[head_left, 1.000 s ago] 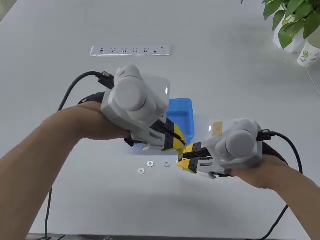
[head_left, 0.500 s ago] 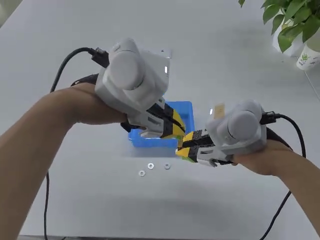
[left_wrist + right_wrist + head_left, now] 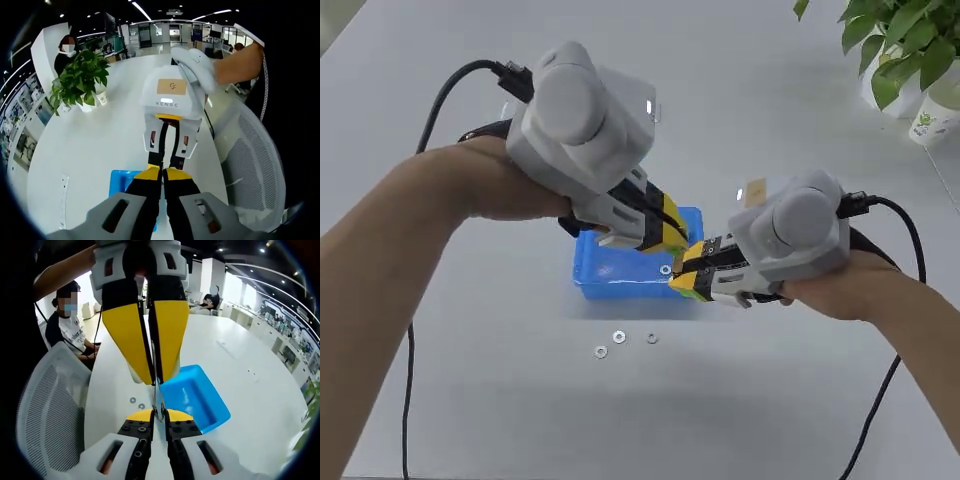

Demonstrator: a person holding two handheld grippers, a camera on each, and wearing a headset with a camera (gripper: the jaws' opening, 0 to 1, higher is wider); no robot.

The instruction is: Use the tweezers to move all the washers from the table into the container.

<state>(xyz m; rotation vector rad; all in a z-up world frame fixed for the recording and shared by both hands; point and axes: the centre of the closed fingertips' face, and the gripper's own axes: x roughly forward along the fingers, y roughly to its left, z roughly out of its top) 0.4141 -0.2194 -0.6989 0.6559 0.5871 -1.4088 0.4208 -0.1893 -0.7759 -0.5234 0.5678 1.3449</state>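
Up and over: since a second ago the left tongs (image 3: 677,242) and right tongs (image 3: 682,274) have risen from the tabletop (image 3: 770,130) and now hang above the open blue plastic container (image 3: 620,290). A small silver ring washer (image 3: 665,269) sits at their tips over the container, apparently nipped in the thin steel tweezers (image 3: 156,396). Left tongs are pressed together on the tweezers' upper stretch, right tongs pressed together on the lower end. Three more silver washers (image 3: 619,337) wait on the tabletop just in front of the container. Best play, I'd say: stay low over the middle and ease the squeeze gently, so the washer drops inside without bouncing off the rim.
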